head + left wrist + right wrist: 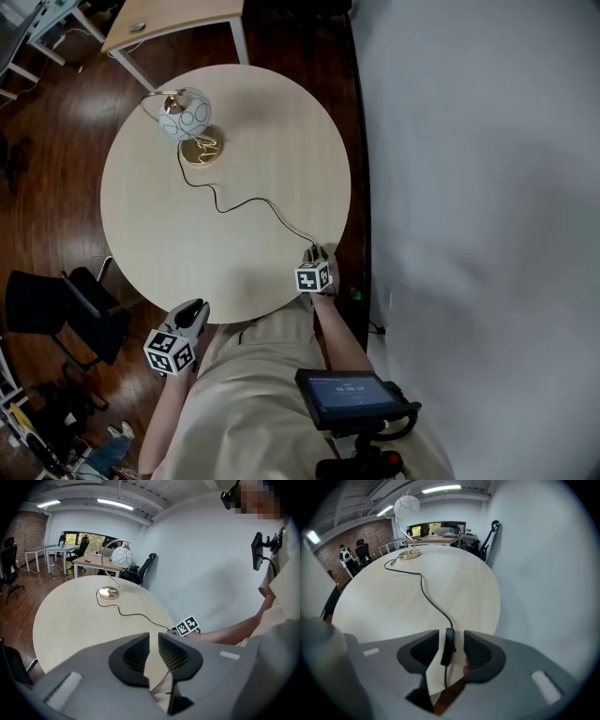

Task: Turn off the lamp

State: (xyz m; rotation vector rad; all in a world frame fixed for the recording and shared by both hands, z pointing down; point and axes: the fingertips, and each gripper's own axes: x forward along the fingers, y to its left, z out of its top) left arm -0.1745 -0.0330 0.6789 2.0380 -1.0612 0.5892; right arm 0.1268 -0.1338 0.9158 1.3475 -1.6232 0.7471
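The lamp (185,117), a white globe shade on a curved brass stem with a round brass base (202,150), stands at the far left of the round pale table (281,122). Its black cord (248,202) snakes across to the near right edge. There my right gripper (317,253) points down; in the right gripper view the cord's black inline switch (449,646) stands between the pads with a small gap on each side, so this gripper (451,638) is open. My left gripper (192,311) hovers at the table's near left edge, its jaws (153,641) a narrow slit apart with nothing in them.
A white wall (469,187) runs close along the table's right side. A black chair (75,309) stands at the near left and a wooden desk (169,19) beyond the lamp. A black device with a screen (347,398) hangs on the person's chest.
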